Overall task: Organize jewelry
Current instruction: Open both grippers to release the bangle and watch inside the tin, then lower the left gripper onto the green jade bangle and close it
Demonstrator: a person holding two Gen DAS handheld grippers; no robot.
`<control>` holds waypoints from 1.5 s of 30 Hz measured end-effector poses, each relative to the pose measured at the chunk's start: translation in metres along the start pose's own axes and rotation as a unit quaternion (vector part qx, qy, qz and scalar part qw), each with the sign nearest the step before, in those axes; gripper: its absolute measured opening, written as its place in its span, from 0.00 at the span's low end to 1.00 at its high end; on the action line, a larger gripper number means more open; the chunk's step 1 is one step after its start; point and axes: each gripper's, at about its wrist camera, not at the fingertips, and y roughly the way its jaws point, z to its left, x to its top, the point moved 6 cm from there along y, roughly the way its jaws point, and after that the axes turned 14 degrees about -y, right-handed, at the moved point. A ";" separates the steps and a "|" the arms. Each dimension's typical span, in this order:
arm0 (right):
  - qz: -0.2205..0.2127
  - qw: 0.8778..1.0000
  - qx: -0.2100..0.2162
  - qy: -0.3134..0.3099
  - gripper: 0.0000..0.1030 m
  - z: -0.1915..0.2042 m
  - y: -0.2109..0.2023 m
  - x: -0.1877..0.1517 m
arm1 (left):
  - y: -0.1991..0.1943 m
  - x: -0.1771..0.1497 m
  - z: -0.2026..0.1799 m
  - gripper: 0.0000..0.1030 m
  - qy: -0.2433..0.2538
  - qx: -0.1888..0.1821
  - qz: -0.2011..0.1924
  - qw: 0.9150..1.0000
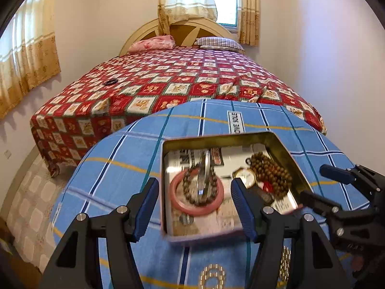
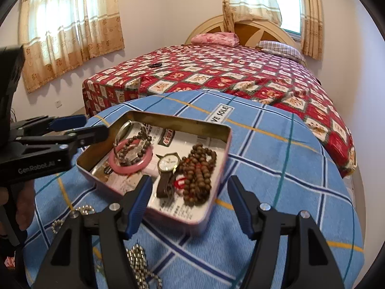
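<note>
The shallow rectangular gold-lined metal tin [image 2: 207, 130] sat at the centre of the blue checked cloth surface [image 2: 276, 159], gathering the pink bangle [image 2: 115, 165], gold-rimmed wristwatch [image 2: 168, 162] and brown wooden bead strand [image 2: 199, 175] in one place. The left gripper [image 1: 195, 207] and right gripper [image 2: 190, 200] hung at six o'clock of it, jaws wide apart and empty, likely freed for the silver ball chain [image 2: 139, 262] lying loose at six o'clock.

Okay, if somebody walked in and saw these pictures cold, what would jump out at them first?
Probably the open metal tin on the blue checked cloth, holding a pink bangle, a wristwatch and a heap of brown wooden beads. Behind it, the bed's red patterned cover fills the room. Up close, the left tool and right tool both stand open and hold nothing.
</note>
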 end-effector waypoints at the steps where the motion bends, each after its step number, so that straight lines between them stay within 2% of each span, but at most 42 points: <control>1: 0.000 1.000 0.000 0.004 0.69 0.000 -0.003 -0.004 | -0.002 -0.004 0.002 0.61 -0.003 0.000 0.002 1.000; 10: 0.026 1.000 -0.004 0.011 0.72 0.007 -0.018 -0.044 | -0.029 -0.065 0.009 0.61 -0.007 0.031 0.043 0.999; 15: 0.037 0.999 0.000 0.023 0.73 0.010 -0.021 -0.061 | -0.038 -0.089 0.004 0.61 -0.009 0.027 0.068 0.997; 22: 0.036 0.999 0.001 0.024 0.73 0.016 -0.027 -0.068 | -0.043 -0.107 -0.011 0.61 0.003 0.015 0.081 0.997; 45: 0.034 0.999 -0.004 0.021 0.76 0.019 -0.028 -0.072 | -0.042 -0.132 -0.030 0.61 0.035 -0.015 0.114 0.993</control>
